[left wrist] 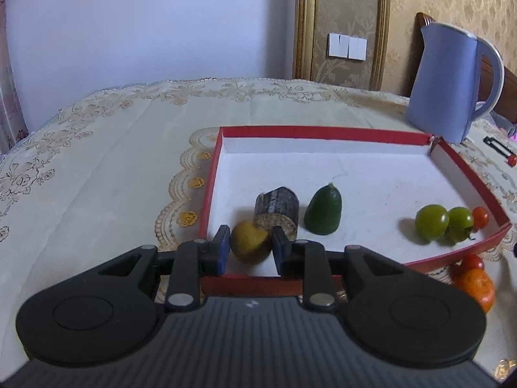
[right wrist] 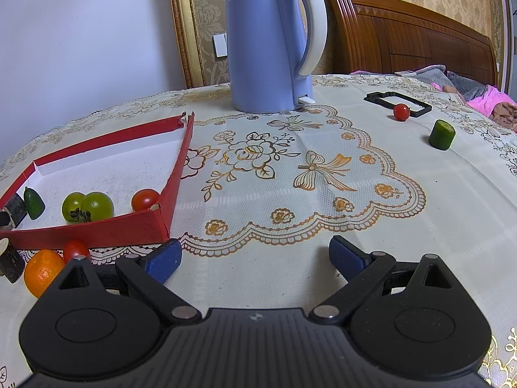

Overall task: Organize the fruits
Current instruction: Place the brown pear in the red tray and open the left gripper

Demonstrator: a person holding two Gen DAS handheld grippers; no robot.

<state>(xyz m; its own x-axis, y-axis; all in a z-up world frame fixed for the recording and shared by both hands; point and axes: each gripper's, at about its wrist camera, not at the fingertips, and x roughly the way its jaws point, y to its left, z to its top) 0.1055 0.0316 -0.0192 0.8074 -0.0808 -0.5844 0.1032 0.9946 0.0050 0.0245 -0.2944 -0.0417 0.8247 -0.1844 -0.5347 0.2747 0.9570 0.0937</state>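
L gripper (left wrist: 248, 247) clamped on small yellow fruit (left wrist: 250, 242), just over near wall of red tray (left wrist: 323, 134), beside dark chunk (left wrist: 276, 210). Looks light, firm, roundish, prob slippery; best pinched across widest part. R gripper (right wrist: 253, 258) spread wide, empty, above tablecloth (right wrist: 420, 226).

Yellow lemon (left wrist: 250, 242) over red tray's (left wrist: 323, 133) near-left corner; 2 green tomatoes (left wrist: 432, 220) + red cherry tomato (left wrist: 480, 217) at right corner; orange (right wrist: 43, 271) outside.
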